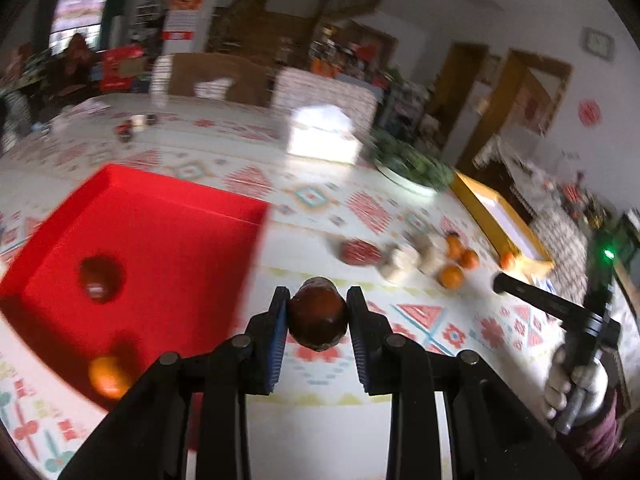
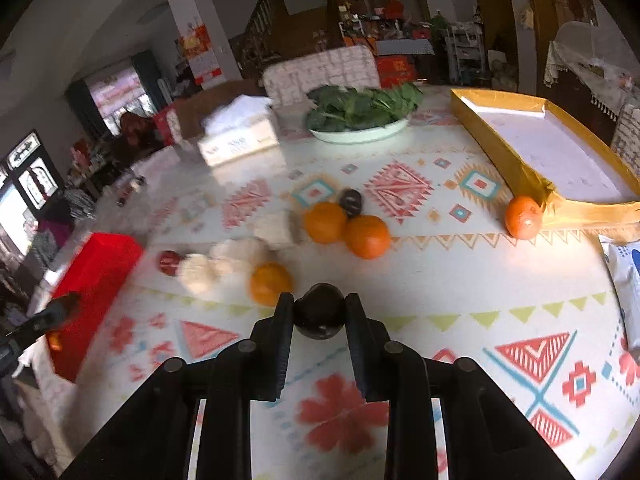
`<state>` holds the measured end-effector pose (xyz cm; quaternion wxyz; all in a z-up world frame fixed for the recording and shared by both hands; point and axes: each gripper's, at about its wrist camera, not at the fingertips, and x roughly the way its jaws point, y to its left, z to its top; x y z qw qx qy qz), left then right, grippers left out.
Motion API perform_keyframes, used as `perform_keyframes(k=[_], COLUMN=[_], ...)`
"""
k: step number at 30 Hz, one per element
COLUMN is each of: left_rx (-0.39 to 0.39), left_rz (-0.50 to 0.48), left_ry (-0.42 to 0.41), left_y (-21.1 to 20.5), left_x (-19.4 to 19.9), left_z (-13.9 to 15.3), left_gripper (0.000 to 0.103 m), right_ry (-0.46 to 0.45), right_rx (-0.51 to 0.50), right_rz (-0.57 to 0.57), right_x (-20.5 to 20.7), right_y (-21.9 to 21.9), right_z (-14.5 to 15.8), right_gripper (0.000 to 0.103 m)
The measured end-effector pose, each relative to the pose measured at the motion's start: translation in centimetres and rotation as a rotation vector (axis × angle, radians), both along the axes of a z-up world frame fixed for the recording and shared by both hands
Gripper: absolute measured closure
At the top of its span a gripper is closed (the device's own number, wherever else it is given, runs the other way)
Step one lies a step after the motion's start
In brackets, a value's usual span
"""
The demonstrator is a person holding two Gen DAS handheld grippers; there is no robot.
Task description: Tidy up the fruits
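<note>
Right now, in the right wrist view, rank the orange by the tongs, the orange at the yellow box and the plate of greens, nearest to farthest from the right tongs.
1. Orange by the tongs: just left of the right tongs.
2. Orange at the yellow box: to the right, against the yellow box corner.
3. Plate of greens: far across the table.

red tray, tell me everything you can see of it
The red tray is a square, shallow bin of glossy red plastic with low upright walls and a flat floor. It sits flat on the patterned tablecloth, left of the loose fruit. Inside lie a dark red fruit near the left wall and an orange at the near corner; the rest of the floor is bare. No gripper touches it. From the right wrist view only its side wall shows.
</note>
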<state>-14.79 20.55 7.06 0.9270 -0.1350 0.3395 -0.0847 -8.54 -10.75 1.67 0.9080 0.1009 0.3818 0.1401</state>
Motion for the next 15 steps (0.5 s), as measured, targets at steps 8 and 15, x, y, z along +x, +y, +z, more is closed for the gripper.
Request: perform_keyframes(k=[8, 15], left_rx=[-0.048, -0.087], left_rz=[0.172, 0.293], left_ry=[-0.008, 0.024], left_y=[8.0, 13.9], left_x=[-1.8, -2.5], left_z=[-0.3, -1.6], left_gripper=[0.075, 0.075], right_ry=[0.044, 0.157], right_rx=[0.172, 0.295], right_rz=[0.251, 0.472], right_x=[0.0, 1.3], right_y=[8.2, 18.4], right_z=[3.2, 2.4], right_gripper=[0.075, 0.075])
